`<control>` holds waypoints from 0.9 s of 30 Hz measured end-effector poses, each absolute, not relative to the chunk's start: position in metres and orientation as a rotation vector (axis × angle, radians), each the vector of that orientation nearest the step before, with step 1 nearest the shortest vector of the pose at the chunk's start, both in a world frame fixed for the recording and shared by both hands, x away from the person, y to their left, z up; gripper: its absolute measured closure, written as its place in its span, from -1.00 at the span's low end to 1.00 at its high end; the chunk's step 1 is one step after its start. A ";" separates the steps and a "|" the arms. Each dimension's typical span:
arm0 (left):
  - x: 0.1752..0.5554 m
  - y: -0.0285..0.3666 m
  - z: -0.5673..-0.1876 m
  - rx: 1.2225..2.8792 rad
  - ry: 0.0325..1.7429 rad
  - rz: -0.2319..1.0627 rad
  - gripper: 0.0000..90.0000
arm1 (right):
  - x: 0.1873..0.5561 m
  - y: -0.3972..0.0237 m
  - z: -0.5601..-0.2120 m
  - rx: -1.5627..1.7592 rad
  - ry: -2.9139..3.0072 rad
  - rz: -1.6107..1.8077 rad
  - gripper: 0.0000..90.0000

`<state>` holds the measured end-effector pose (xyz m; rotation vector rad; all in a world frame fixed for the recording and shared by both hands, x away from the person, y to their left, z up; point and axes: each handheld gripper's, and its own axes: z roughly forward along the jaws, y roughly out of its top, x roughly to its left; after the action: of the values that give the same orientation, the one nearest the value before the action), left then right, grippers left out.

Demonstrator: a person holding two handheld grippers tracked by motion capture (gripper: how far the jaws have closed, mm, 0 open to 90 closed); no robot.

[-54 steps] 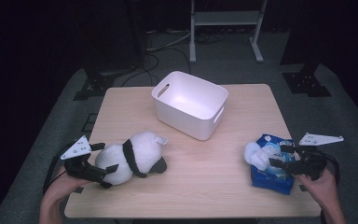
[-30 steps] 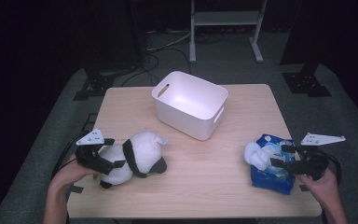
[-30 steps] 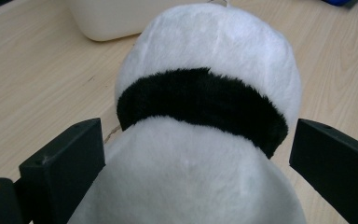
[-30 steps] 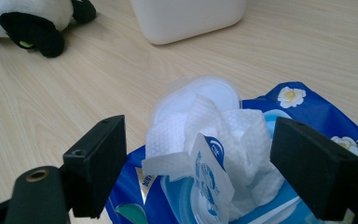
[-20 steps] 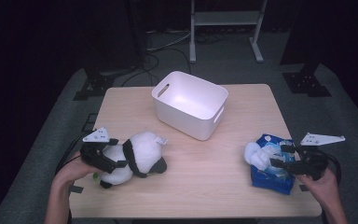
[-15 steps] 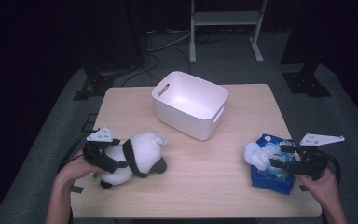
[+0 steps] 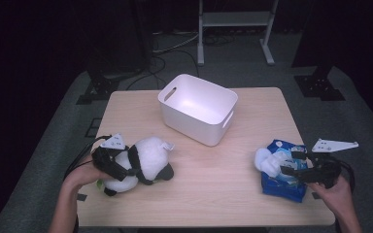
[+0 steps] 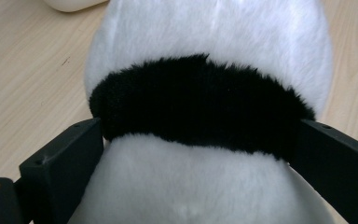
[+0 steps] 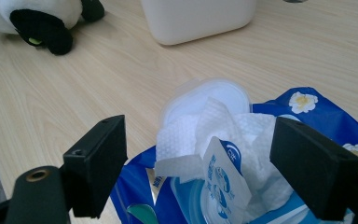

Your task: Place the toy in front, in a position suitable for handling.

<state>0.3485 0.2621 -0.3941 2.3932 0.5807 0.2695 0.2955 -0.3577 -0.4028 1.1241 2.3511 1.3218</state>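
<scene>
A black-and-white panda plush (image 7: 150, 155) lies at the table's front left. My left gripper (image 7: 124, 165) reaches over it from the left, held by a hand. In the left gripper view the plush (image 8: 205, 56) sits between the two wide-apart jaws, its black band brushing both, and the gripper (image 8: 200, 140) is open. At the front right lies a blue pack of wet wipes (image 7: 278, 187) with a white wipe (image 7: 267, 162) pulled out of its lid. My right gripper (image 7: 290, 162) hovers open over it, with the wipe (image 9: 205, 130) between its jaws (image 9: 198, 140).
A white plastic bin (image 7: 196, 109) stands empty at the middle back of the wooden table (image 7: 213, 194); its wall (image 9: 196, 16) shows beyond the wipes. Dark floor, cables and a stand's legs (image 7: 233, 29) lie behind the table.
My left gripper has slid to the right from beside the plush until its jaws stand on both sides of the panda's body. The right gripper and the wipes have stayed put.
</scene>
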 end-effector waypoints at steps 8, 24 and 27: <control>0.349 0.262 -0.397 2.388 0.551 0.275 -0.77 | 0.297 -0.357 -0.405 1.127 2.359 1.319 -0.61; 0.342 0.269 -0.396 2.313 0.523 0.335 -0.30 | 0.297 -0.357 -0.406 1.122 2.362 1.318 -0.61; 0.341 0.271 -0.395 2.299 0.528 0.336 -0.28 | 0.297 -0.358 -0.406 1.124 2.361 1.321 -0.62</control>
<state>0.3411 0.2709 -0.3955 2.2988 0.5284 0.3358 0.2968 -0.3579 -0.4059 1.1243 2.3609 1.3206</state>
